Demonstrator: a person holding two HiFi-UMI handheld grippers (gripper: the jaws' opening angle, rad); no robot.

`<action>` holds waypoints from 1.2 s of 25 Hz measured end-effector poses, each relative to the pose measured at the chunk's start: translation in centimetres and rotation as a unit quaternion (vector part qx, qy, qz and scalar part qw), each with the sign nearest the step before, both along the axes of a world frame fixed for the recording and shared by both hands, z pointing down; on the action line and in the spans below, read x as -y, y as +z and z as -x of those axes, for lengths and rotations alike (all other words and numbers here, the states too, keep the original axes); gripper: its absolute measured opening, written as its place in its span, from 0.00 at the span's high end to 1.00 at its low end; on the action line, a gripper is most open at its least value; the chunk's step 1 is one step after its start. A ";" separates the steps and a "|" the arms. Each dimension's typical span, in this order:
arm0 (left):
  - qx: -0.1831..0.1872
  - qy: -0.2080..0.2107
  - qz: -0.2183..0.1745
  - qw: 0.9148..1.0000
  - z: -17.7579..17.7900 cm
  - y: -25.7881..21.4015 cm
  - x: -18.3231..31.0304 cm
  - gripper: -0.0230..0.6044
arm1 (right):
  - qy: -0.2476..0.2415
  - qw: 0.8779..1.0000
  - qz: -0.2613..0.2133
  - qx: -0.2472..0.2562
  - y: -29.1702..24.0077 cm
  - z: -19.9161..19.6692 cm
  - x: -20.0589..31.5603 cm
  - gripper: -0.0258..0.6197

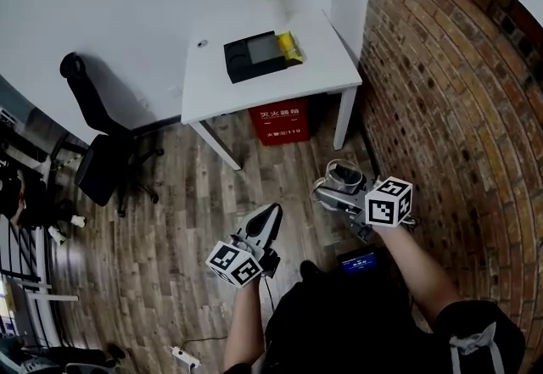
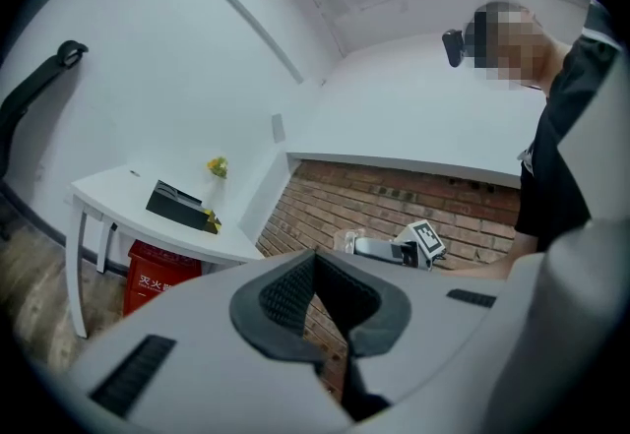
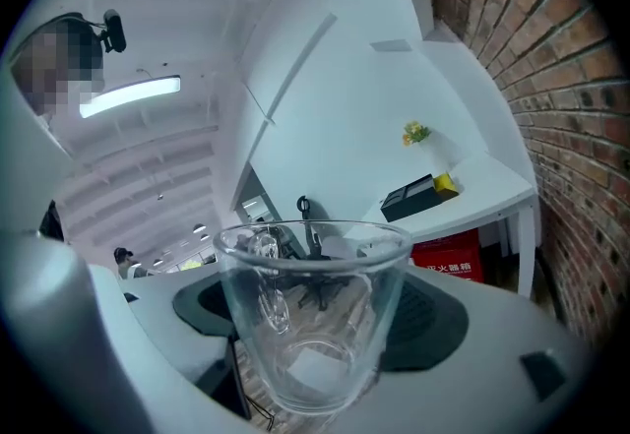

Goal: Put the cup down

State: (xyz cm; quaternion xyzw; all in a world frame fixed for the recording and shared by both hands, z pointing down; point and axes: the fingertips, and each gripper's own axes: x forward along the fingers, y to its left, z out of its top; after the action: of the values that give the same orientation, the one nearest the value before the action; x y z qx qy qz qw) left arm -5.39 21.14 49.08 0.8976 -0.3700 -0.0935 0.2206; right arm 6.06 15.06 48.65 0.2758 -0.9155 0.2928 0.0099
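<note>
Grips an empty clear glass cup [image 3: 311, 316] between right gripper [image 1: 340, 181] jaws; carries left gripper [image 2: 317, 292] closed, empty.

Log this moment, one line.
right gripper: shut on cup | left gripper: shut, empty | cup: in air, not yet down | table: ahead, not reached

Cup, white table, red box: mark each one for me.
cup [image 3: 310, 324], right gripper view, on its clear side wall.
white table [image 1: 212, 86], head view, on bare tabletop near the left edge.
red box [image 1: 280, 122], head view, on its lettered face.
</note>
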 end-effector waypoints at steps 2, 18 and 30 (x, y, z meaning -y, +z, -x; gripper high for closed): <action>0.001 0.004 0.006 1.000 1.2 0.4 1.0 0.95 | -0.002 1.000 0.000 -0.003 0.2 1.5 1.1 0.33; 0.007 -0.022 0.016 1.000 7.3 3.3 23.6 0.95 | -0.055 0.998 0.001 0.016 3.3 10.0 25.2 0.33; 0.025 -0.033 0.014 0.999 8.3 2.0 42.9 0.95 | -0.094 0.995 0.014 0.018 2.9 12.9 43.3 0.33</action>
State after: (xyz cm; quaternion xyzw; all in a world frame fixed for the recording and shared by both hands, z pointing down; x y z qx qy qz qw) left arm -13.65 -21.75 51.11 0.8837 -0.4061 -0.0726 0.2209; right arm -6.79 -28.28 51.57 0.1825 -0.9331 0.3087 0.0246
